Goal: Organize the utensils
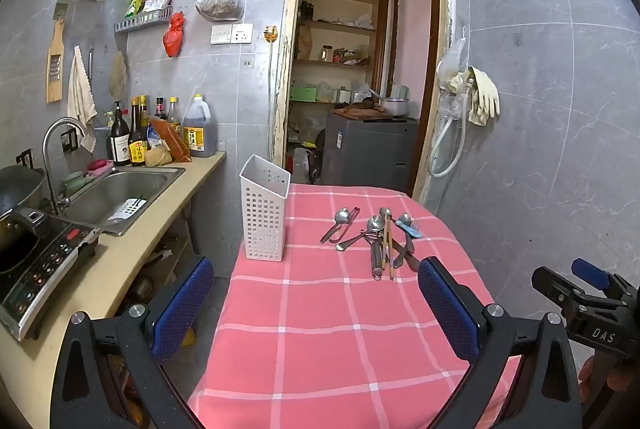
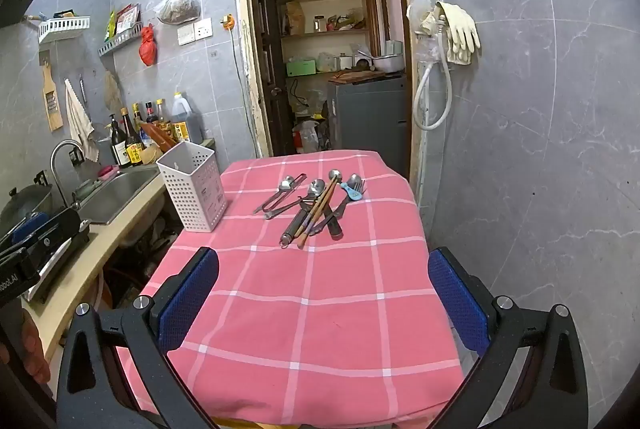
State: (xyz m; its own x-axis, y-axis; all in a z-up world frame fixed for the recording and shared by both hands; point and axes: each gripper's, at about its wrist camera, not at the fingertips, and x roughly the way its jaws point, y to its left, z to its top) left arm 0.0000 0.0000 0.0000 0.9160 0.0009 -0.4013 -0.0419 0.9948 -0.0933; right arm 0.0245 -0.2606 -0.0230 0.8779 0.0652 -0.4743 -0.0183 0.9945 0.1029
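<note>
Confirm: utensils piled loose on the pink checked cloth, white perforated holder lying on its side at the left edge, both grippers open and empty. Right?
One error: the white holder stands upright, not on its side; the right wrist view shows its open top facing up. The rest holds: utensils lie loose on the pink cloth, left gripper and right gripper open and empty.

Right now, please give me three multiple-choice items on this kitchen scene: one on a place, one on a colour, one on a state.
1. Where does the white perforated plastic basket stand?
A. in the steel sink
B. on the pink checked tablecloth, left of the pile of metal utensils
C. on the floor

2. What colour are the pads of the left hand-held gripper?
A. blue
B. red
C. white

3. What is the state of the right hand-held gripper?
A. shut on a spoon
B. shut, empty
C. open, empty

Answers: 1 B, it sits at the cloth's left edge; 2 A, both pads show blue; 3 C, bare cloth shows between its fingers.
</note>
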